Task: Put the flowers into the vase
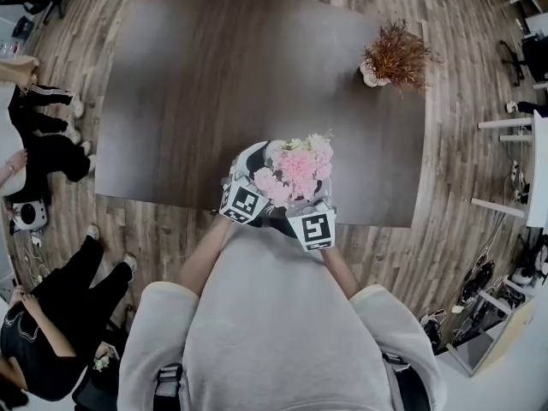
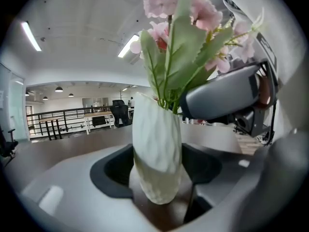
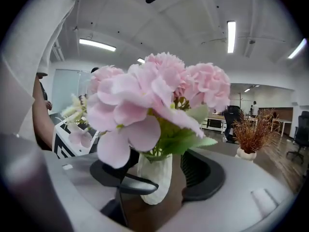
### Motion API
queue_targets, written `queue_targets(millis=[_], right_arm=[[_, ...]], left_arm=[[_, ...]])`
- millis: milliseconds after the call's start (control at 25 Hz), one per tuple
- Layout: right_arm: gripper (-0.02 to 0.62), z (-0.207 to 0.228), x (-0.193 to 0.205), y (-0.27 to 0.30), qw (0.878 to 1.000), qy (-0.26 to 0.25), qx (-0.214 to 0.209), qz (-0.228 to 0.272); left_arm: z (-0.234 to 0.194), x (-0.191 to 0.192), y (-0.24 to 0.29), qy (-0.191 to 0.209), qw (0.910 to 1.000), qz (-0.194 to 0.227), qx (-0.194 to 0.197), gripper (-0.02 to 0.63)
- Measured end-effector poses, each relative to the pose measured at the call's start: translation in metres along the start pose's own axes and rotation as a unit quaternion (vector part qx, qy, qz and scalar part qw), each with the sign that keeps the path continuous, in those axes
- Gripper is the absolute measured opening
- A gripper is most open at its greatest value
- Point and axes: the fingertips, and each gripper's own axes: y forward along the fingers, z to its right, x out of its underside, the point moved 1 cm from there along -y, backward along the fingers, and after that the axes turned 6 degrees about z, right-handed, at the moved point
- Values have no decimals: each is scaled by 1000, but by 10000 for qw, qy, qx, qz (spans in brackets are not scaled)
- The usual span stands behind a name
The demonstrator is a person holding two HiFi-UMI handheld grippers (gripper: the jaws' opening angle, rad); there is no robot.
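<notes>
A white ribbed vase [image 2: 157, 163] stands on the dark table [image 1: 214, 75] near its front edge. Pink flowers [image 1: 295, 169] with green leaves sit in its mouth. My left gripper [image 2: 157, 170] has the vase between its jaws, and both dark pads [image 2: 113, 170] lie against its sides. My right gripper [image 3: 157, 175] is open around the same vase [image 3: 154, 178], with a gap on each side. The flower heads [image 3: 154, 100] fill the right gripper view above the jaws. One finger of the right gripper [image 2: 227, 95] crosses behind the stems.
A small white pot of dried brown plant [image 1: 394, 56] stands at the table's far right. Several people [image 1: 43, 144] are on the wooden floor to the left. White desks and an office chair [image 1: 535, 54] line the right side.
</notes>
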Motion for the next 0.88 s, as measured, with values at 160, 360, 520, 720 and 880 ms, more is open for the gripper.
queue_targets(millis=[160, 360, 520, 720, 880], right_arm=[[384, 1, 9, -3, 9988, 464, 97, -75], [393, 3, 17, 5, 9973, 686, -41, -266], [393, 6, 21, 12, 9971, 673, -91, -337], [392, 3, 23, 17, 9969, 644, -184, -403], [391, 1, 22, 18, 9968, 667, -179, -401]], left_arm=[[0, -1, -4, -7, 10000, 44, -12, 310], [1, -1, -4, 50, 10000, 62, 26, 310], [3, -1, -4, 79, 9999, 54, 49, 310], [3, -1, -4, 55, 9999, 61, 59, 310], [8, -2, -3, 168, 9997, 37, 169, 350]])
